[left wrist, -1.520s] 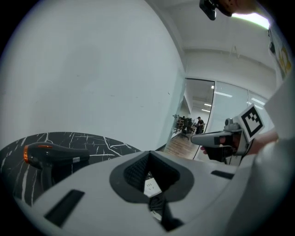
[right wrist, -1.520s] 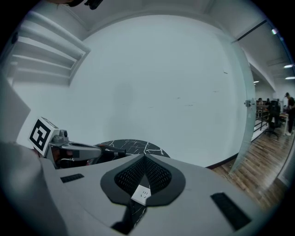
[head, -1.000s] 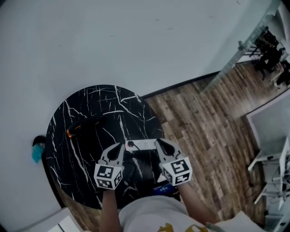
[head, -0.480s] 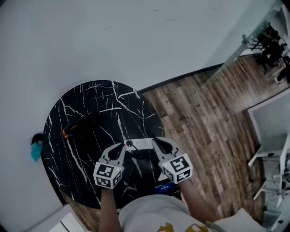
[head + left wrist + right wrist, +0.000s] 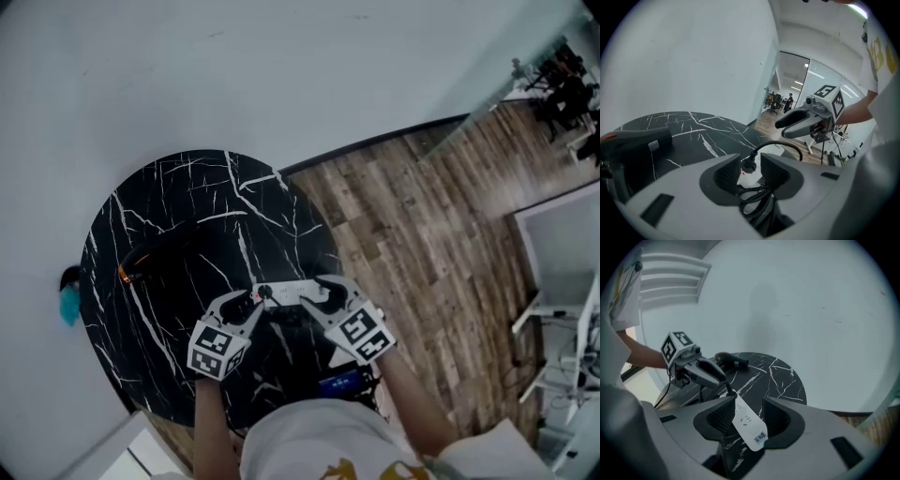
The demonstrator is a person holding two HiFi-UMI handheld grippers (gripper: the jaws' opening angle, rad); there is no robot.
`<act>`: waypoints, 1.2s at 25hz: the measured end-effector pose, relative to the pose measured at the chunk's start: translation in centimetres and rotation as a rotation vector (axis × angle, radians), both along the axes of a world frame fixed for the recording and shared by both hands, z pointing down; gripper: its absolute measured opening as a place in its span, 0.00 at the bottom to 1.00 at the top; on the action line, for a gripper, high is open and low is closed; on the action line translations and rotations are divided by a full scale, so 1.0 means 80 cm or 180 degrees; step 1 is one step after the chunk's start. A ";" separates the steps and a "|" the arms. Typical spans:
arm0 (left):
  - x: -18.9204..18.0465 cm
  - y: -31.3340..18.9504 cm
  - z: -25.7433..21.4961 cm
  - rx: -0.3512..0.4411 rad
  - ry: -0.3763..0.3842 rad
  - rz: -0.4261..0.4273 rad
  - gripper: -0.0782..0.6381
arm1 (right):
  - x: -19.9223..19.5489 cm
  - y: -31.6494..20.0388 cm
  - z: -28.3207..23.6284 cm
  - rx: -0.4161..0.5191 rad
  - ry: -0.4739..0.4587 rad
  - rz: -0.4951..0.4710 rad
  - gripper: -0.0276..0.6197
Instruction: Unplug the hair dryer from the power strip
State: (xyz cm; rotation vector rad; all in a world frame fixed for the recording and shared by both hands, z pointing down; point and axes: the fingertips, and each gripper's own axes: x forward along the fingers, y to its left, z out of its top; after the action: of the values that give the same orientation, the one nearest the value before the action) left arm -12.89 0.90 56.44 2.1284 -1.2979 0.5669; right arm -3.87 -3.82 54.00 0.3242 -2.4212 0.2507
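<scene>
Reach-in step. My left gripper point(image 5: 246, 302) has just been opening and is unclenched, with the plug point(image 5: 749, 164) in its gap, untouched. My right gripper point(image 5: 319, 292) is likewise released astride the power strip point(image 5: 749, 420) on the table point(image 5: 187, 197). The hair dryer point(image 5: 155, 262) lies apart. Next I clamp both, then pull.

Left tool point(image 5: 249, 302): sat over the desk's point(image 5: 178, 216) front edge and pointed down and away from the person. Its jaws stood apart, having just been opening, with the plug point(image 5: 749, 164) between them and the pads clear of it.
Right tool point(image 5: 319, 289): was beside the left with a like downward tilt. Its jaws had just been opening, and the power strip point(image 5: 749, 423) lay unpressed between them.
Left forearm point(image 5: 208, 422): bare, reached forward over the front edge.
Right forearm point(image 5: 412, 394): bare, angled in from the front right.
</scene>
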 end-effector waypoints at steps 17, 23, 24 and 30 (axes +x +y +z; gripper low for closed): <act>0.016 -0.013 0.041 -0.0225 -0.0844 0.1283 0.27 | -0.024 0.037 0.098 0.0327 0.1033 -0.1445 0.42; 0.024 -0.017 0.053 -0.0309 -0.1134 0.1684 0.20 | -0.028 0.037 0.109 0.0400 0.1154 -0.1625 0.42; 0.024 -0.018 0.053 -0.0336 -0.1139 0.1728 0.20 | -0.029 0.038 0.111 0.0405 0.1173 -0.1655 0.42; 0.025 -0.018 0.056 -0.0450 -0.1186 0.1913 0.19 | -0.031 0.040 0.120 0.0452 0.1344 -0.1795 0.42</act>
State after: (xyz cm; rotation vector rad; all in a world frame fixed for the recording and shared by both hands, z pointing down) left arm -10.89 -0.51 60.89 2.3537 -0.7327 1.3109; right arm -6.31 -0.66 63.62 -0.2311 -2.0119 -0.2226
